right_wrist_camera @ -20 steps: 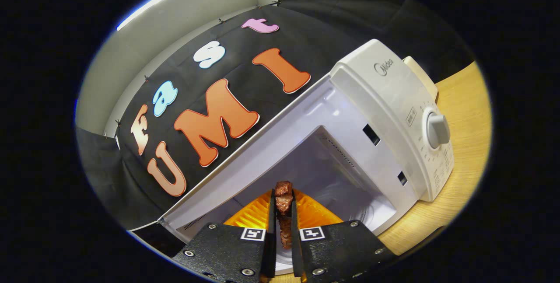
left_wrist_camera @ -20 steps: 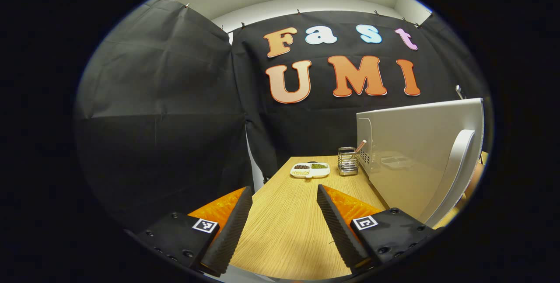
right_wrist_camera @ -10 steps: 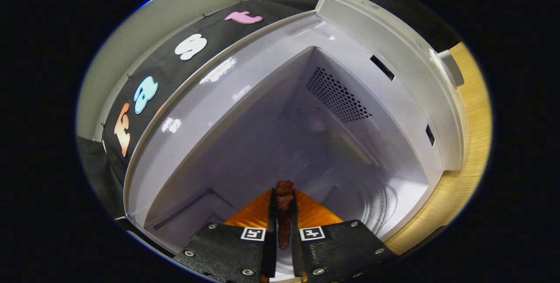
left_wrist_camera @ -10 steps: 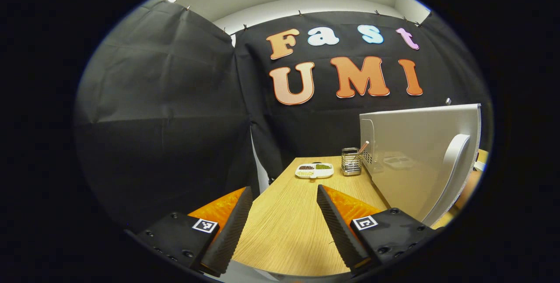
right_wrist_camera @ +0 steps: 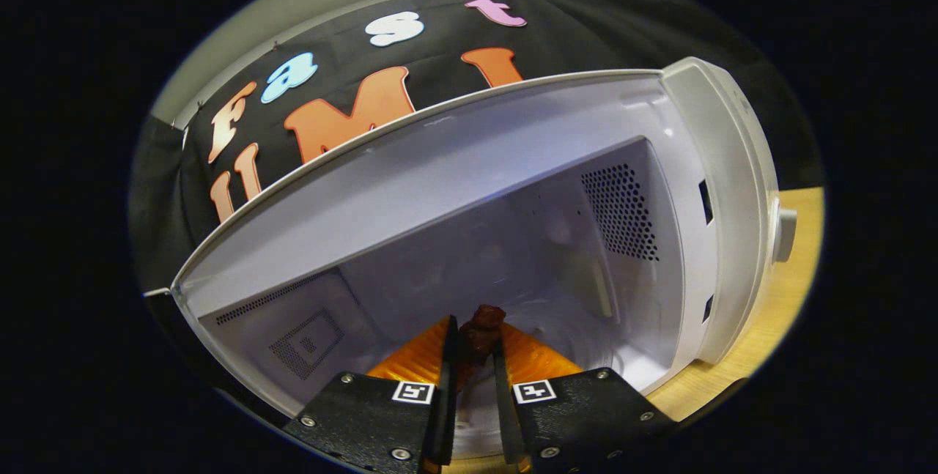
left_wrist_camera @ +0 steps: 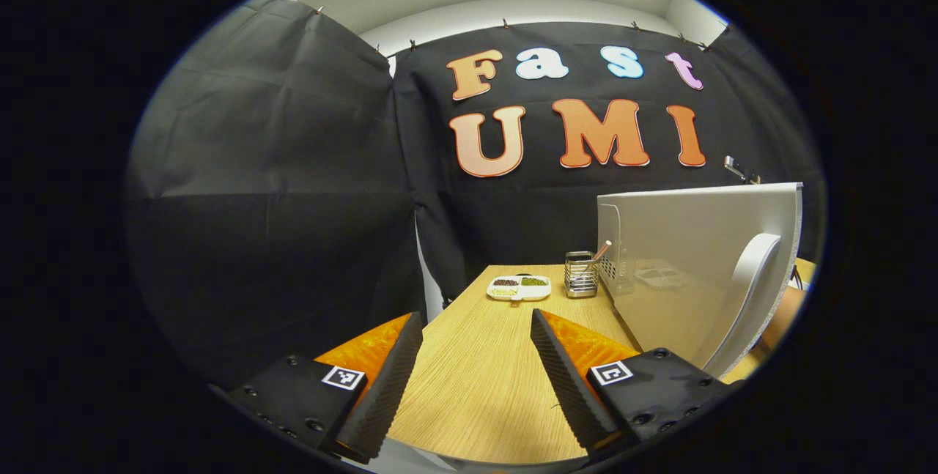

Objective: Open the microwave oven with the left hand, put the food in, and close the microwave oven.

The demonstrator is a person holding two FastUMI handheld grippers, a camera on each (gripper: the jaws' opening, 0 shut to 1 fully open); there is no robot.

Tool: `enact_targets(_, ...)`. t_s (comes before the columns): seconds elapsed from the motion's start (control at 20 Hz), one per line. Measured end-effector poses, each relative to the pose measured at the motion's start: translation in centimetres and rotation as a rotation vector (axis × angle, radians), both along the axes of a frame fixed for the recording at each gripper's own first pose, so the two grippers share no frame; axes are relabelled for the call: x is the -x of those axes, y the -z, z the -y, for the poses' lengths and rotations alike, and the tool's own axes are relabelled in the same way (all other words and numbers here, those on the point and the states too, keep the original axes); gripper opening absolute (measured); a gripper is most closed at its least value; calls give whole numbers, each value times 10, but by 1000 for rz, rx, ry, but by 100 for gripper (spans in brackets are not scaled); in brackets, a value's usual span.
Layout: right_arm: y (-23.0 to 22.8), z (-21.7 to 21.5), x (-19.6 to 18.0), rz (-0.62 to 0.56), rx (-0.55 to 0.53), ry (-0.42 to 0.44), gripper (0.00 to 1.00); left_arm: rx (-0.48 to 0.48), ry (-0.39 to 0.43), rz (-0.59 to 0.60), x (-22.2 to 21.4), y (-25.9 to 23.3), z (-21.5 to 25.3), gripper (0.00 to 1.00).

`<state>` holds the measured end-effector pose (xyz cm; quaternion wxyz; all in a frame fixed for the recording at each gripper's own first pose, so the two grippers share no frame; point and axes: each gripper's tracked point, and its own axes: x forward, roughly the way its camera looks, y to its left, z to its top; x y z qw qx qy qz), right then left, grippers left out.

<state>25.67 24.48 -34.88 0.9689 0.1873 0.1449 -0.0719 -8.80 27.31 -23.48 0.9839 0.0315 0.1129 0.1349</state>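
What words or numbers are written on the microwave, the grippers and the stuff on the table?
No text can be read.
Microwave: control side seen edge-on, print hidden.
Door: plain, no text.
Left gripper and right gripper, which holds the food: square code tags, patterns and not words.
Tray and holder: too small to tell.

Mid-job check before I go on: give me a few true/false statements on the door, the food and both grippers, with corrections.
1. The microwave door is open. True.
2. The right gripper is empty. False: it is shut on the piece of meat.
3. The meat is at the open microwave cavity. True.
4. The left gripper grips the door handle. False: it is open, over the table.
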Motion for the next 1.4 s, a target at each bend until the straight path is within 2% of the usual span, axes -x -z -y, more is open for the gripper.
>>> enact_targets(0.1, -1, 8, 0, -15, 42, 6, 28, -7, -3, 2, 1, -2, 0, 96)
enact_targets(0.15, 5, 10, 0, -37, 72, 2, 31, -6, -2, 3, 3, -3, 1, 92)
enact_targets(0.2, 7, 11, 0, -45, 77, -9, 37, -3, 2, 5, 3, -4, 3, 96)
enact_targets(0.3, 6, 12, 1, -66, 74, -20, 40, 2, 8, 6, 3, -3, 6, 96)
enact_targets(0.35, 7, 12, 1, -80, 93, -29, 40, 3, 6, 3, 3, -4, 7, 92)
enact_targets(0.45, 8, 9, 4, -96, 163, -63, 41, -1, 22, -1, 3, -5, 15, 96)
enact_targets(0.55, 6, 9, 4, -113, 215, -85, 48, -1, 43, 7, 2, -10, 23, 100)
enact_targets(0.6, 6, 9, 7, -118, 218, -92, 52, 1, 48, 7, 0, -10, 26, 88)
enact_targets(0.65, 7, 12, 8, -126, 226, -99, 53, 6, 54, 3, 0, -9, 28, 96)
enact_targets(0.7, 9, 14, 10, -137, 242, -104, 55, 11, 63, -4, -1, -8, 32, 96)
enact_targets(0.75, 12, 15, 14, -148, 264, -113, 56, 15, 73, -7, -2, -8, 38, 88)
enact_targets(0.85, 14, 19, 19, -162, 304, -137, 67, 15, 96, 1, -3, -13, 50, 88)
enact_targets(0.9, 12, 20, 23, -164, 315, -147, 74, 15, 108, 4, -3, -16, 55, 96)
enact_targets(0.95, 8, 22, 23, -152, 339, -157, 76, 16, 116, 3, -3, -17, 60, 88)
enact_targets(1.0, 6, 26, 21, -147, 384, -157, 78, 17, 121, 2, -3, -18, 65, 89)
enact_targets(1.05, 7, 31, 21, -155, 443, -158, 81, 14, 126, 5, -4, -20, 69, 96)
enact_targets(1.1, 7, 34, 21, -170, 491, -166, 84, 12, 130, 10, -3, -22, 72, 89)
enact_targets(1.15, 8, 34, 24, -183, 519, -182, 85, 14, 133, 16, -1, -25, 76, 88)
enact_targets(1.25, 8, 31, 35, -202, 524, -219, 86, 27, 144, 20, 0, -26, 84, 89)
enact_targets(1.4, -1, 29, 54, -195, 458, -251, 91, 35, 164, 0, -2, -20, 95, 96)
